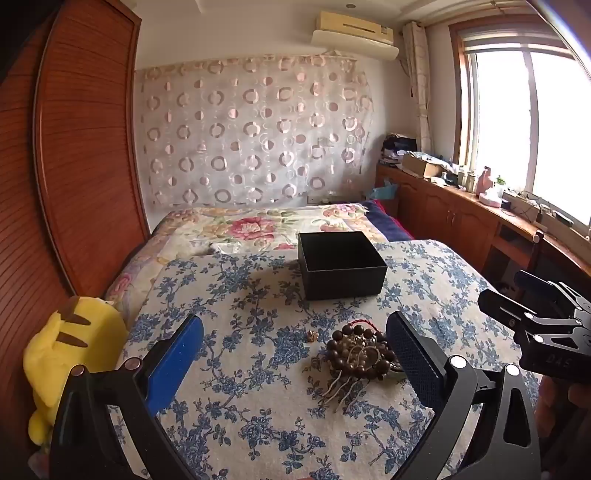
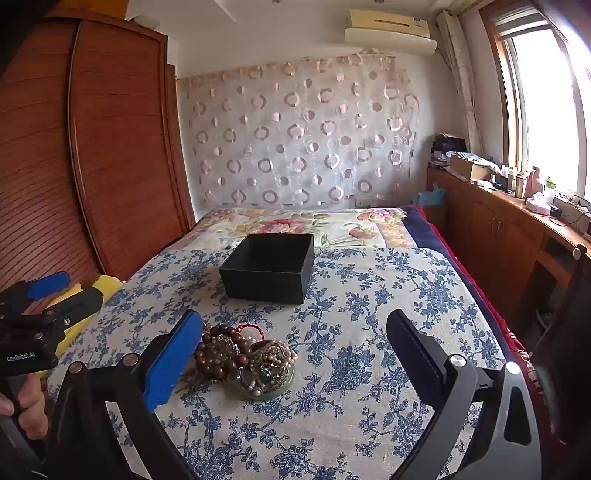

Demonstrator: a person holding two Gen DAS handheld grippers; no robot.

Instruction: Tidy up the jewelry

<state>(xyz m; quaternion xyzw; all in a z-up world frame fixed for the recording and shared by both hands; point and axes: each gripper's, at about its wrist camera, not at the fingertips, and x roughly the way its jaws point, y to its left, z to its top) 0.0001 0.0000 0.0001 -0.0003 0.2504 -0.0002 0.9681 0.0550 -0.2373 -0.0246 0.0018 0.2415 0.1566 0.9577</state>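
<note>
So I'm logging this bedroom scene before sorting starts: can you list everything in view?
box: one, black, open, on the blue floral cloth beyond the jewelry
jewelry pile: one heap, brown beads, pearls, a pale bangle, on the cloth
small trinket: one, gold-toned, left of the pile
blue floral cloth: one, white and blue, over the bed
plush toy: one, yellow, at the bed's left edge
wardrobe: one, brown wood, left
air conditioner: one, cream, high on the wall
left gripper: fingers open, hovering by the pile
right gripper: fingers open, hovering by the pile

A yellow plush toy (image 1: 70, 354) lies beside the blue-flowered bedspread (image 1: 258, 406), near the wooden wardrobe (image 1: 81, 166).
</note>
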